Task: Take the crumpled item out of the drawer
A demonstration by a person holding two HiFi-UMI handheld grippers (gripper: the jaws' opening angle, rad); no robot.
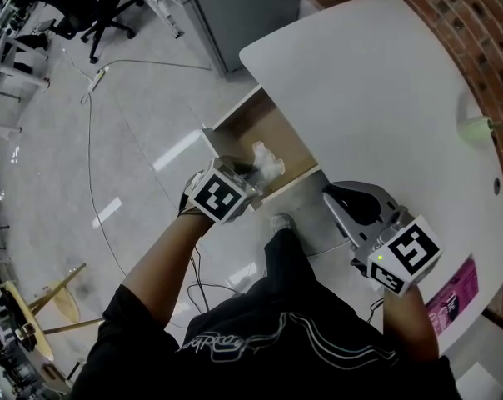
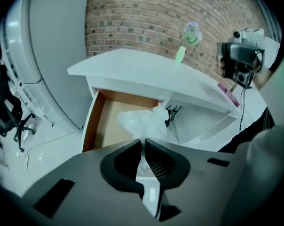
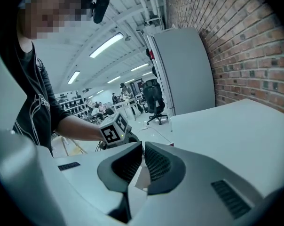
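Observation:
The crumpled item point(image 1: 266, 161), a wad of clear white plastic, hangs over the open drawer point(image 1: 272, 132) with its bare wooden bottom. My left gripper point(image 1: 250, 172) is shut on the wad's near edge. In the left gripper view the plastic point(image 2: 144, 121) bulges out past the nearly closed jaws of that gripper point(image 2: 143, 142), with the drawer point(image 2: 106, 121) beneath it. My right gripper point(image 1: 333, 193) hovers by the table's front edge, to the right of the drawer. In its own view the right gripper point(image 3: 143, 147) is shut with nothing in it, and the left gripper's marker cube point(image 3: 112, 132) shows beyond.
The white table point(image 1: 385, 98) runs along a brick wall point(image 1: 451, 15). A green vase with flowers point(image 1: 476, 129) and a pink card point(image 1: 453, 294) lie on its right side. A grey cabinet point(image 1: 235, 7) stands beyond the drawer. A cable point(image 1: 92, 140) trails on the floor.

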